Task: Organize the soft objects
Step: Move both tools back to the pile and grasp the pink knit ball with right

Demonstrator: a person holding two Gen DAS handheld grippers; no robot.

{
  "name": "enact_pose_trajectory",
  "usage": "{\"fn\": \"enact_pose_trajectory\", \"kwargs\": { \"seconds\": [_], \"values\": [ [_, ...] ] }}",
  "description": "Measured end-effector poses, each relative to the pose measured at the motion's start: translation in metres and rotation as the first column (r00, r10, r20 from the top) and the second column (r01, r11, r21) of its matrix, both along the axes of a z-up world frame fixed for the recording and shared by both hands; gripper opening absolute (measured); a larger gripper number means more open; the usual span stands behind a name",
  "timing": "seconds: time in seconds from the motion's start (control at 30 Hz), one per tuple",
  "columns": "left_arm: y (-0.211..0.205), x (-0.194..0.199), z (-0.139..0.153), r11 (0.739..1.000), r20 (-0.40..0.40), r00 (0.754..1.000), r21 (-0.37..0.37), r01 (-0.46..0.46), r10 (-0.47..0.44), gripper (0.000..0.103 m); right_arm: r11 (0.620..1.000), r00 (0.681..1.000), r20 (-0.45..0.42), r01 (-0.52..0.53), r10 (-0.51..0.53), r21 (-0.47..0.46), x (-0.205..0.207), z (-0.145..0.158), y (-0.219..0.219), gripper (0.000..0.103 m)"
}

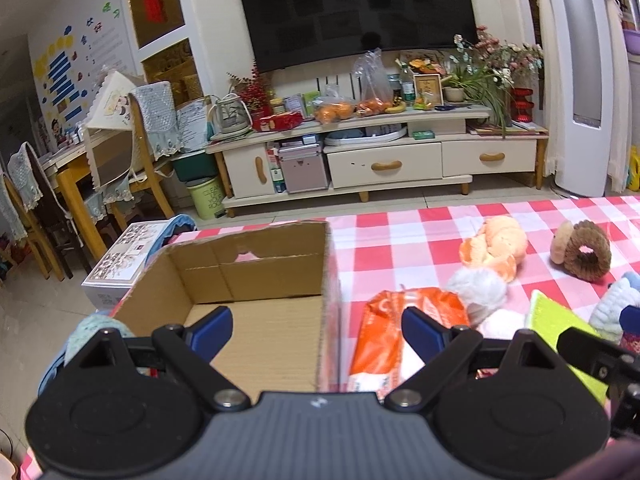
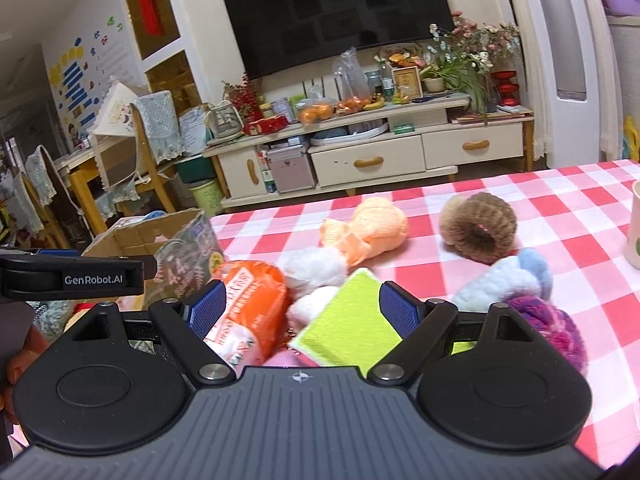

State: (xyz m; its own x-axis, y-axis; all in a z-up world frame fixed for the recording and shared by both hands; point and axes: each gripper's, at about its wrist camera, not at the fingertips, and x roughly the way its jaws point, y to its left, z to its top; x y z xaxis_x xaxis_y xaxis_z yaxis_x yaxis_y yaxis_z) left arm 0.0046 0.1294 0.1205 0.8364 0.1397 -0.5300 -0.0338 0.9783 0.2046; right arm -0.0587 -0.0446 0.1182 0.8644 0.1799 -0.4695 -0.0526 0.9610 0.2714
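Observation:
My left gripper (image 1: 318,322) is open, one finger over the empty cardboard box (image 1: 260,320) and the other over an orange packet (image 1: 400,320); the box's right wall runs between the fingers. My right gripper (image 2: 304,308) is open, low over the pile. Between its fingers lie the orange packet (image 2: 248,304), a yellow-green sponge (image 2: 352,320) and a white fluffy ball (image 2: 316,268). Further back on the checked cloth sit an orange plush (image 2: 368,228), a brown plush ring (image 2: 480,224), a light blue plush (image 2: 508,280) and a purple knit piece (image 2: 548,328).
The box (image 2: 140,236) stands at the table's left end, with the left gripper (image 2: 136,270) beside it. A white cup (image 2: 634,224) is at the right edge. Beyond the red-checked table (image 1: 400,224) are a TV cabinet (image 1: 380,160), chairs and a floor box (image 1: 124,256).

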Motion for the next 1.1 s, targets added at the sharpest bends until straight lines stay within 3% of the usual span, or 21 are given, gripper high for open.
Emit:
{"fn": "enact_pose_trajectory", "kwargs": {
  "seconds": [0.23,0.6,0.8,1.1],
  "values": [
    [-0.018,-0.002,-0.003,0.999,-0.004,0.999,0.007,0.042,-0.042,0.091,0.999,0.999,0.001,0.052,-0.052,0.004,-0.005,-0.002,-0.003,0.103],
    [-0.046,-0.016,-0.011,0.981,-0.017,0.981,-0.010,0.193,-0.193,0.091,0.978,0.978,-0.003,0.208,-0.208,-0.027,-0.017,-0.011,-0.038,0.103],
    [-0.063,-0.017,-0.020,0.957,-0.061,0.959,-0.107,0.270,-0.277,0.091,0.965,0.965,-0.026,0.262,-0.262,0.001,-0.011,-0.021,-0.053,0.103],
    [-0.079,-0.003,-0.038,0.923,-0.130,0.933,-0.246,0.296,-0.334,0.091,0.975,0.968,-0.115,0.221,-0.221,-0.015,0.015,-0.045,-0.046,0.103]
  ]
}}
